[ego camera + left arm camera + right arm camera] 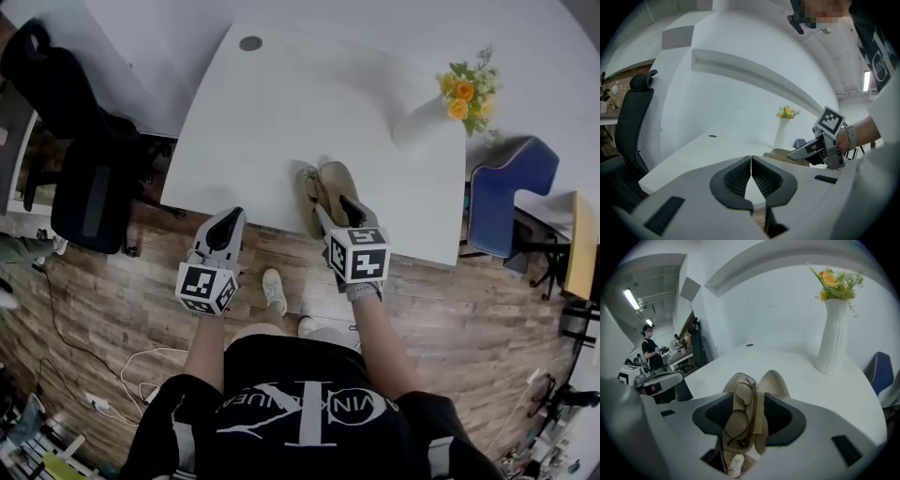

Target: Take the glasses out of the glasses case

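Right claw gapes around the open case (glasses inside) at the bench edge, perhaps touching; left claw closed, empty.

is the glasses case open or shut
Open: the case lies spread, with the glasses showing inside.

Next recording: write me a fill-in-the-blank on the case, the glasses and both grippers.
The glasses case on the table has its lid ___.
The glasses lie ___ the case.
The left gripper has its jaws ___ on nothing.
The right gripper has its jaws ___, with the case between them.
Missing words: open; inside; shut; apart.
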`<state>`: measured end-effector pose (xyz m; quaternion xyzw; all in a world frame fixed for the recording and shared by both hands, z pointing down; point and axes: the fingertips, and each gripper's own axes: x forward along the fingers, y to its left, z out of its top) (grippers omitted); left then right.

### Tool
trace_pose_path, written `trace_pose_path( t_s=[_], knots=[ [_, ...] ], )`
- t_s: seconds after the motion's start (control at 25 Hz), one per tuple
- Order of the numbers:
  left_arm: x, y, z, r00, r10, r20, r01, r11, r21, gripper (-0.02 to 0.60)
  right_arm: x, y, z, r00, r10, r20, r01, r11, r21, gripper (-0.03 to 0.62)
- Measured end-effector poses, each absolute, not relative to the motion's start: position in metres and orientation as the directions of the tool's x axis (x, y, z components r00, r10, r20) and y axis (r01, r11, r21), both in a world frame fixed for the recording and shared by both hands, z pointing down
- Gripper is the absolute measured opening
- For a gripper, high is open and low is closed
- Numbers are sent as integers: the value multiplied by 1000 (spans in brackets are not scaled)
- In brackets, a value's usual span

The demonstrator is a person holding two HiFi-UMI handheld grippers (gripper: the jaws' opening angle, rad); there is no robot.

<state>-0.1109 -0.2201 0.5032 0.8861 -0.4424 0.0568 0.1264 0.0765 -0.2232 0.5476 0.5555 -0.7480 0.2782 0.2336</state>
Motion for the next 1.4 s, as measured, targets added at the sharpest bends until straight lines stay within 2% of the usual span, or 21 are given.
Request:
trace_pose_path(
  t_s=[0.16,0.36,0.44,0.96,1.16,1.28,1.4],
  knots=[
    [-111,-235,509,620,-755,213,-785,-593,179,20,80,-232,559,-198,-661,724,-967,250,-37,209],
    [-111,-241,516,612,-762,213,-790,-576,208,20,72,-234,565,-128,-583,803,-903,403,149,204],
    [-107,-241,519,611,-761,218,-791,-573,213,20,72,-236,570,-111,-552,826,-878,444,180,181],
    [-114,-241,517,565,-798,212,-821,-515,248,20,78,-232,589,-70,-400,914,-794,577,191,160],
    [-122,-237,523,544,-808,224,-834,-491,254,20,74,-231,593,-66,-371,926,-773,606,188,120],
    [-124,-235,525,538,-812,228,-838,-484,254,20,71,-230,595,-70,-348,935,-766,619,173,71],
    [-129,-232,526,526,-819,231,-844,-468,261,20,68,-229,594,-83,-339,937,-764,625,159,66]
  ],
)
